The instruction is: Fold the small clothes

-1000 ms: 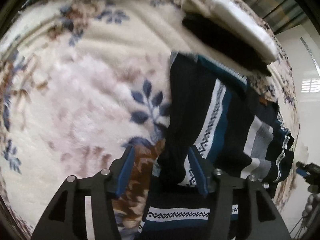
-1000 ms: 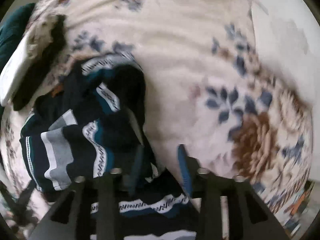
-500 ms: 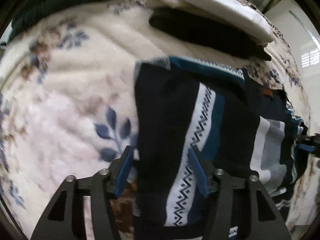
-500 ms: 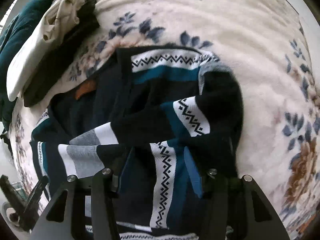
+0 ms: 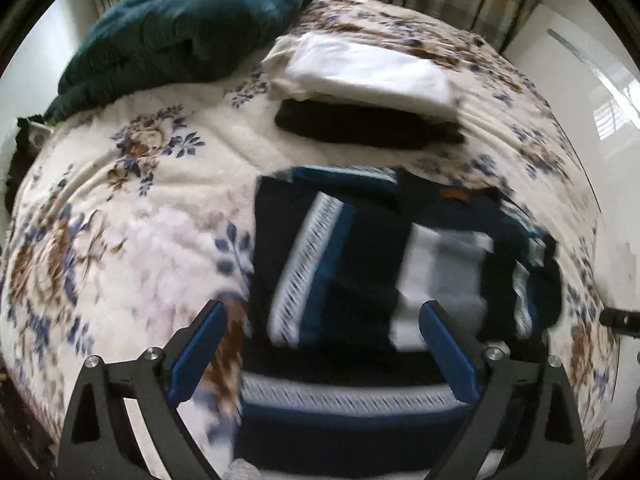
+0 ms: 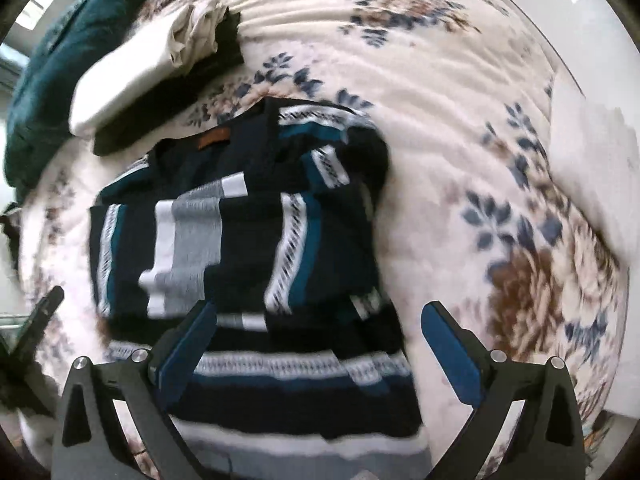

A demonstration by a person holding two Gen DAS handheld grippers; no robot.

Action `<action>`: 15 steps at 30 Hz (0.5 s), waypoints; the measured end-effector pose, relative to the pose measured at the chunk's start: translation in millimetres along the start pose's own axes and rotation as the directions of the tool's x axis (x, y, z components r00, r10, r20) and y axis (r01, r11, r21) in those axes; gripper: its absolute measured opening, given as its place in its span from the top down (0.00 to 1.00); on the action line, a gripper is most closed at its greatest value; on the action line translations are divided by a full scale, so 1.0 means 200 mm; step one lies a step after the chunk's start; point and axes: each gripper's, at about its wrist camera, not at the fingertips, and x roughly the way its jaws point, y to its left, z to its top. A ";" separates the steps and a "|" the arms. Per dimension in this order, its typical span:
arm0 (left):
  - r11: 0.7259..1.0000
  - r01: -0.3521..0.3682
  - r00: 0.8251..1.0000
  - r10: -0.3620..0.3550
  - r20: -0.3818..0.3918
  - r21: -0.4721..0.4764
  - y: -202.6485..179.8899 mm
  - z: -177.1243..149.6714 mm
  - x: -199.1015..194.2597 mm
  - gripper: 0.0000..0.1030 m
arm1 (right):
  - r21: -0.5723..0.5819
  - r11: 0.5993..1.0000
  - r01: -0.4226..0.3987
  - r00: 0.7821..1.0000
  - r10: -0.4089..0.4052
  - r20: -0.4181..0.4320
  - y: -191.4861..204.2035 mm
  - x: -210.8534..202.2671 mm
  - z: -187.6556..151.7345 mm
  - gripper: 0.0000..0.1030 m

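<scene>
Left gripper (image 5: 322, 344): we see its blue pads spread wide and still parting, nothing pinched; the sweater lies below the gap, free of both pads.
Right gripper (image 6: 318, 346): we see the same here, jaws widening, pads clear of the cloth, sweater beneath them but not gripped.
Left pad (image 5: 198, 354): it hangs over the bedspread just beside the sweater's edge; we cannot tell how high above the cloth it is.
Pose: both grippers point steeply down at the bed; no hand or sleeve shows in either view, so we cannot describe the person's grasp on the handles.
Sweater (image 5: 360, 280): dark navy knit with teal, white and grey bands and a zigzag pattern, folded in on itself, lying on the bedspread; a small brown tag shows near its far edge.
Blur: the sweater's stripes are smeared in both views, so we cannot trace where one folded layer ends and the next begins.
Cut off: the sweater's near edge runs under the gripper frames and out of view.
Bedspread (image 5: 120, 220): cream plush with blue and brown flowers.
Folded stack (image 5: 368, 76): white garment on top of a black one, just beyond the sweater, apart from it.
Green blanket (image 5: 180, 28): heaped at the far corner.
Dark object (image 6: 38, 320): at the left edge of the right view, too partial for us to name.
</scene>
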 end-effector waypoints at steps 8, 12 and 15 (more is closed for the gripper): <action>0.995 0.096 0.967 -0.101 -0.235 -0.032 -0.73 -0.71 -0.14 0.05 | -0.053 0.998 -0.033 0.993 0.027 -0.119 -0.61 -0.12 -0.24 0.00; 0.981 0.188 0.888 -0.192 -0.419 -0.052 -1.18 -1.14 0.00 0.05 | -0.110 0.994 -0.019 0.987 0.001 -0.161 -0.92 -0.10 -0.25 0.00; 0.973 0.229 0.838 -0.204 -0.507 -0.013 -1.44 -1.41 0.14 0.16 | -0.125 0.992 -0.013 0.984 -0.009 -0.179 -1.08 -0.06 -0.21 0.00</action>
